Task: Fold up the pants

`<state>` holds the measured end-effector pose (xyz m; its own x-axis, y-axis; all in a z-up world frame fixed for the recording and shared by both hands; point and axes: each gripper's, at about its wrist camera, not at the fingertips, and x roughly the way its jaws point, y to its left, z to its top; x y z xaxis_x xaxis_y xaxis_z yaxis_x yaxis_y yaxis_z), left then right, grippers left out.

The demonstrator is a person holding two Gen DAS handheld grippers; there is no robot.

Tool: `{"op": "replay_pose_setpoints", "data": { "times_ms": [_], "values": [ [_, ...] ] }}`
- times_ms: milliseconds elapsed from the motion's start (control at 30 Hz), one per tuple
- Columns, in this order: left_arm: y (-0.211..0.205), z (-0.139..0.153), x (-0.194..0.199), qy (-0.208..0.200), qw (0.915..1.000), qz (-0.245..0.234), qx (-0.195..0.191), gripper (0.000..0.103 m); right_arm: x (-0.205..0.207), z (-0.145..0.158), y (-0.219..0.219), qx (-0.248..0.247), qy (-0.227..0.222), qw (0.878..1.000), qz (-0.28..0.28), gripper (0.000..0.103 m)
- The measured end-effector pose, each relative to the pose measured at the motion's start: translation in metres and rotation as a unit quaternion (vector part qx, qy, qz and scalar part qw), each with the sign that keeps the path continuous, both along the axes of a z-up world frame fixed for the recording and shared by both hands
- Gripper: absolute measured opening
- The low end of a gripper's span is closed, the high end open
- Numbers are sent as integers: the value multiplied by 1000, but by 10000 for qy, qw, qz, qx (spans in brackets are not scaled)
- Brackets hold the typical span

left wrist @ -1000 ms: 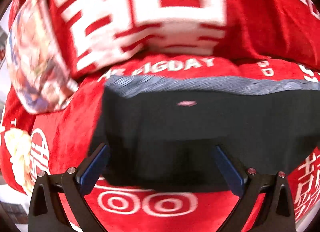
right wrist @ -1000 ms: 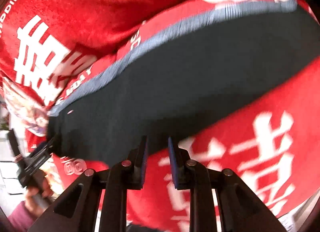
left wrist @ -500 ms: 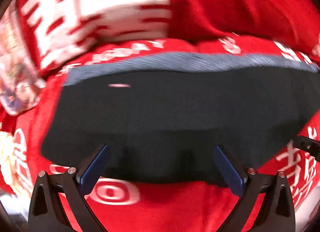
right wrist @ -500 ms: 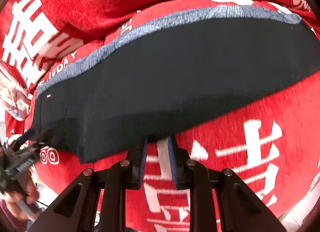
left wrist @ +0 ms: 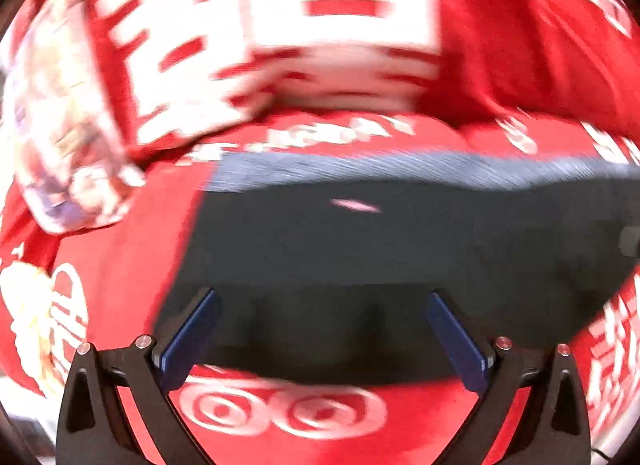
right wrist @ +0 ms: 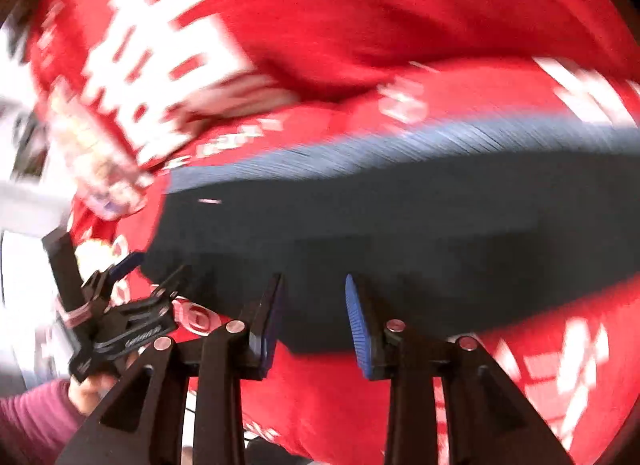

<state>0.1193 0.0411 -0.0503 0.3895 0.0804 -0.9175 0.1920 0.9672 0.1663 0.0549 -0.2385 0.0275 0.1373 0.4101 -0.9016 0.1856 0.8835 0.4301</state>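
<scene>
Compared with a second ago, the right gripper [right wrist: 314, 297] is seen with its jaws parted and opening, where they were nearly together before; nothing is pinched between them, and the near edge of the pants [right wrist: 400, 225] lies under the gap. The view from the right wrist is now swung toward the left end of the pants, so the left gripper [right wrist: 156, 269] looks closer. The left gripper [left wrist: 320, 305] is unchanged: jaws wide apart, poised over the near hem, no cloth clamped. The pants [left wrist: 400, 249] lie flat across the red blanket [left wrist: 120, 265], grey waistband [left wrist: 400, 169] on the far side. Both views are heavily motion-blurred; the white print is unreadable. The pants' right end is cut off in both views. Contact between pads and cloth cannot be made out. Only a sleeve [right wrist: 32, 417] and part of a hand [right wrist: 90, 393] are visible.
</scene>
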Motion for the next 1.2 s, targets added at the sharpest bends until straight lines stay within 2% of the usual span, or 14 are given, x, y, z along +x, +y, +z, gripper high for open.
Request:
{"op": "replay_pose_setpoints", "data": {
  "times_ms": [100, 233, 333, 500, 600, 733, 767, 833, 900, 967, 1033, 1100, 1133, 1200],
  "values": [
    [37, -8, 14, -9, 9992, 408, -16, 103, 57, -4, 57, 184, -125, 9958, 887, 35],
    [78, -46, 14, 453, 9965, 696, -107, 103, 116, -19, 131, 128, -263, 9825, 1838, 35],
    [90, -53, 6, 351, 9952, 750, -512, 103, 151, -41, 185, 54, -332, 9692, 2441, 35],
    [95, -58, -2, 197, 9931, 859, -768, 103, 186, -87, 247, -303, -217, 9449, 3253, 35],
    [97, -59, -7, 131, 9925, 849, -865, 103, 193, -106, 262, -310, -37, 9390, 3424, 35],
    [101, -59, -8, 154, 9915, 850, -974, 103, 200, -115, 272, -183, 66, 9343, 3560, 33],
    [100, -59, -12, 159, 9913, 851, -996, 103, 202, -118, 275, -182, 226, 9326, 3597, 12],
    [99, -56, -11, 213, 9911, 878, -980, 103, 208, -121, 280, -97, 431, 9335, 3559, 7],
    [103, -49, -9, 255, 9906, 956, -945, 103, 205, -107, 283, 214, 355, 9320, 3601, 7],
    [107, -39, -12, 119, 9898, 1027, -981, 103, 203, -98, 288, 385, 280, 9271, 3718, 7],
    [110, -38, -12, 90, 9896, 1100, -925, 103, 204, -103, 296, 353, 272, 9271, 3722, 7],
    [110, -49, -9, 276, 9900, 1137, -791, 103, 206, -116, 301, -24, 207, 9327, 3601, 7],
    [113, -53, -9, 314, 9885, 1194, -871, 103, 206, -124, 301, -262, 180, 9363, 3497, 10],
    [115, -53, -7, 381, 9864, 1280, -963, 103, 205, -130, 296, -398, 146, 9476, 3168, 26]
  ]
}}
